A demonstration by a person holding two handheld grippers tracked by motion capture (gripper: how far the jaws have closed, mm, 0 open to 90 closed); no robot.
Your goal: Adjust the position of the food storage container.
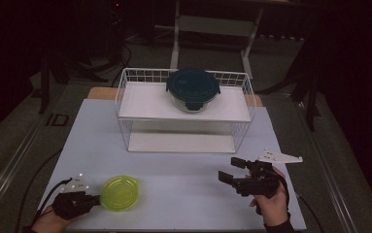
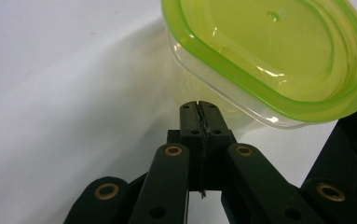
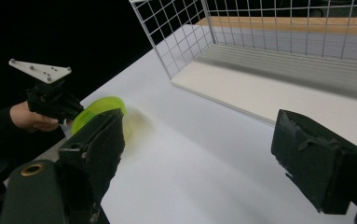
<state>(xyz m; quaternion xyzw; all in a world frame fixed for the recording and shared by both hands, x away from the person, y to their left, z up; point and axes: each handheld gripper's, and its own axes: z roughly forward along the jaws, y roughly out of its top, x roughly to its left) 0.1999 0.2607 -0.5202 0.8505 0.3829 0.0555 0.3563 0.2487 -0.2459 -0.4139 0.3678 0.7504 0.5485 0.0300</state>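
A clear tub with a lime-green lid sits at the front left of the white table. My left gripper is shut with nothing between its jaws. Its tip is right at the tub's left side, and I cannot tell whether it touches. The left gripper, held by a hand, also appears beside the tub in the right gripper view. My right gripper hovers open and empty over the table's front right, pointing toward the tub.
A white wire rack with two shelves stands at the back middle. A glass container with a dark blue lid rests on its upper shelf. The lower shelf is bare.
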